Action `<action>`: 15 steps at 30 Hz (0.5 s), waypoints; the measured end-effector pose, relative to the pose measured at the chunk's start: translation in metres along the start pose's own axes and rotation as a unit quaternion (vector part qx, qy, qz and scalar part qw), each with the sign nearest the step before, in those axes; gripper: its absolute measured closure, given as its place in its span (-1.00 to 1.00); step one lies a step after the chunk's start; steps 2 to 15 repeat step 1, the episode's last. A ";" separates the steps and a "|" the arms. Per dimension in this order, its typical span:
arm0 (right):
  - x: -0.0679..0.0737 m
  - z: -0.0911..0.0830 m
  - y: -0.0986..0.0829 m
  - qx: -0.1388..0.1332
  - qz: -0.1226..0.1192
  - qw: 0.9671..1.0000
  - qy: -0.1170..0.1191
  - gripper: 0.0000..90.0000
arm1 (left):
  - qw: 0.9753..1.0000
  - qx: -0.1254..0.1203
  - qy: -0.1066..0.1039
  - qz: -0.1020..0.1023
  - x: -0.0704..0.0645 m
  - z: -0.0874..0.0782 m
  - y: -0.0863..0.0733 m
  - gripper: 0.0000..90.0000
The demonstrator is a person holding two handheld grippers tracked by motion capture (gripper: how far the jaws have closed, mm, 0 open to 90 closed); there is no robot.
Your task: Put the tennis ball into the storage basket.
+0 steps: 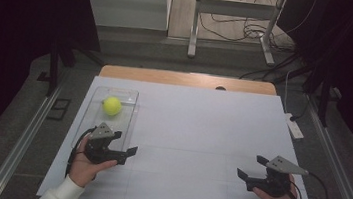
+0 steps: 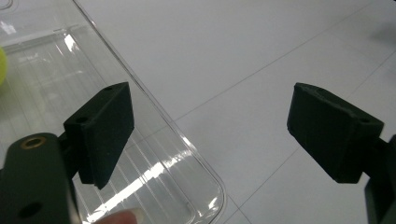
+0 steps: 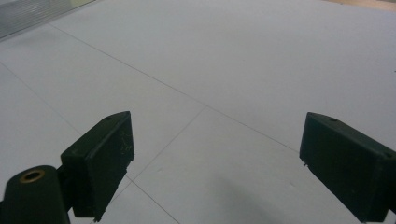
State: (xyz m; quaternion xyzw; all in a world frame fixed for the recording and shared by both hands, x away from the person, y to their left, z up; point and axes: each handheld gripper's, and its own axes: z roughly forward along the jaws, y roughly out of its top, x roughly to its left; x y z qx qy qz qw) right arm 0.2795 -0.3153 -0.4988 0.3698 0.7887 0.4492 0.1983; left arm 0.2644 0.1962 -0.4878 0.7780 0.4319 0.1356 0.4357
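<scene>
Left gripper (image 1: 125, 144): hovering released beside clear tray (image 1: 129, 119).
Right gripper (image 1: 251, 167): hovering released.
Risk: ball (image 1: 112, 106) is likely rolling if tray gets nudged.

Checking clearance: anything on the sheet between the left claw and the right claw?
No. In the high view the white sheet is bare between the left claw and right claw.

Dim surrounds, bright table (image 1: 201, 132), tray (image 2: 154, 158) glare
</scene>
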 end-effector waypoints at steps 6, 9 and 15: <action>0.000 0.000 0.000 0.000 0.000 1.000 0.000 -0.77 | 1.000 0.000 0.000 0.000 0.000 0.000 0.000 -0.64; 0.000 0.000 0.000 0.000 0.000 1.000 0.000 -0.77 | 1.000 0.000 0.000 0.000 0.000 0.000 0.000 -0.64; 0.000 0.000 0.000 0.000 0.000 1.000 0.000 -0.77 | 1.000 0.000 0.000 0.000 0.000 0.000 0.000 -0.64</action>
